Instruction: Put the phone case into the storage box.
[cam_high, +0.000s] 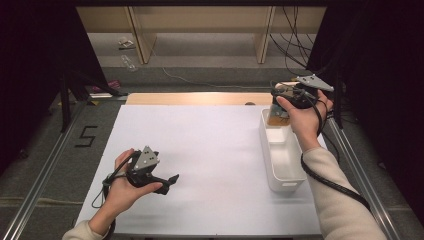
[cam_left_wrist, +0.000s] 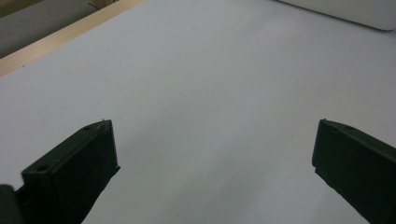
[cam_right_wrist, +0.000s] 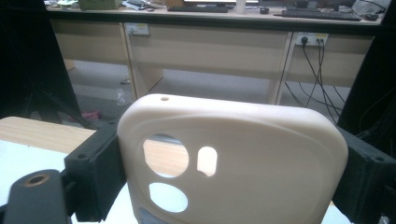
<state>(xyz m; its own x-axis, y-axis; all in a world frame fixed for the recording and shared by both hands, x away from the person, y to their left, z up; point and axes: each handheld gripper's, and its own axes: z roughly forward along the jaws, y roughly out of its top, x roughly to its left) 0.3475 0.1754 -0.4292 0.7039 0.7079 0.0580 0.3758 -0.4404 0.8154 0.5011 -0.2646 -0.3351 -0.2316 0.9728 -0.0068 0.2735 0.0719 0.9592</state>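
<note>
Above the far end of the white bin (cam_high: 282, 155), the right gripper (cam_high: 281, 102) held a cream phone case (cam_right_wrist: 233, 163) clamped by its edges between its fingers. That edge grip could slip, dropping the case outside the bin. Over the bench (cam_high: 210, 150), the left gripper (cam_left_wrist: 212, 158) showed its fingers apart and empty in its own view, unclear from above.

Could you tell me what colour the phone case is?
Cream, plain; the phone case shows best in the right gripper view.
</note>
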